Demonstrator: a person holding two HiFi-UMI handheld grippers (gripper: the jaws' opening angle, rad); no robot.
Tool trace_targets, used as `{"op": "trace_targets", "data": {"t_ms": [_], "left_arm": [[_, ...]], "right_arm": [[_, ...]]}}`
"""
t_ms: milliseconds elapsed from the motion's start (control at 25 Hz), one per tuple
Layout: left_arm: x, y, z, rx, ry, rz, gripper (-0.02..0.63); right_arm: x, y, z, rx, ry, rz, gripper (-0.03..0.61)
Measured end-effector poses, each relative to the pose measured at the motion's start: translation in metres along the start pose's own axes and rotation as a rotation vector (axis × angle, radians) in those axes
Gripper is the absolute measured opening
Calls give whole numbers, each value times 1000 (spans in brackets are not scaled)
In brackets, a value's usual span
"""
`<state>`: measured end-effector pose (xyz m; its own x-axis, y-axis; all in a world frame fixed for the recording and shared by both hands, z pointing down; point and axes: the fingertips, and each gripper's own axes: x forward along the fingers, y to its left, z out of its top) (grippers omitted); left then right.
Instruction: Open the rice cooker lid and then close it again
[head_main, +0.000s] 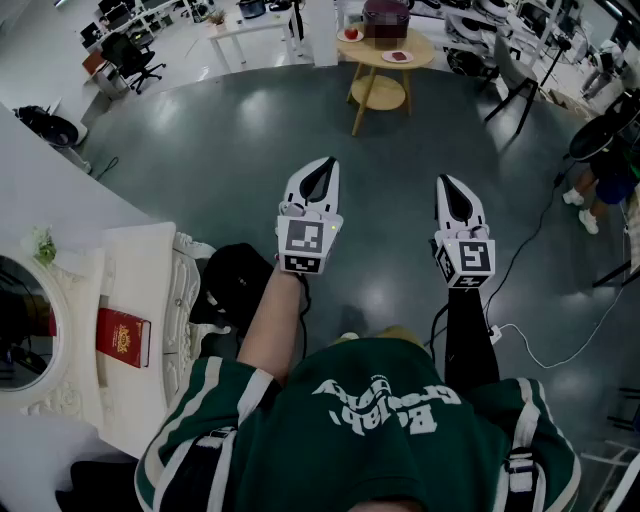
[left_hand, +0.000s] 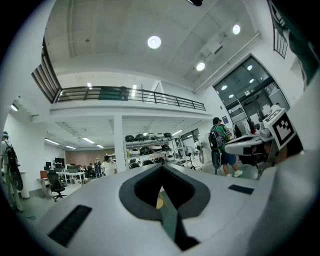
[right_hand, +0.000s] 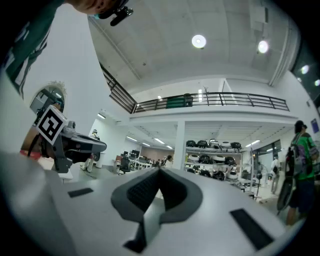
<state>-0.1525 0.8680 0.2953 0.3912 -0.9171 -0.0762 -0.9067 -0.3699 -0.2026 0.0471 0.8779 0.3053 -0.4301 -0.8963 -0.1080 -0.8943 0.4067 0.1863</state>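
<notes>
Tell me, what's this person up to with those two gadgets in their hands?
A person in a green shirt holds a gripper in each hand, out over the grey floor. The left gripper and right gripper both have their jaws together and hold nothing. What may be the rice cooker, a dark appliance, sits on a round wooden table far ahead, untouched.

The floor (head_main: 250, 130) is smooth grey with a soft sheen that catches the lights. The left gripper (head_main: 322, 168) and right gripper (head_main: 452, 184) have smooth white plastic shells with matt black pads. The far round table (head_main: 372, 52) looks like pale wood. The person's green shirt (head_main: 380, 420) is cloth.
</notes>
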Motion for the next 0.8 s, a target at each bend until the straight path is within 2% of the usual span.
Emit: {"op": "trace_targets", "data": {"t_ms": [440,600,800], "left_arm": [[-4,7,20,-8,-17,-7,-6],[0,5,14,-4,-7,-21,-6],[21,6,5,-3,4,-50,-6]], "right_arm": [[-6,6,11,32,-8,0,5],[-1,7,4,69,-16,-11,5],[22,2,0,63,-18,9,5]]}}
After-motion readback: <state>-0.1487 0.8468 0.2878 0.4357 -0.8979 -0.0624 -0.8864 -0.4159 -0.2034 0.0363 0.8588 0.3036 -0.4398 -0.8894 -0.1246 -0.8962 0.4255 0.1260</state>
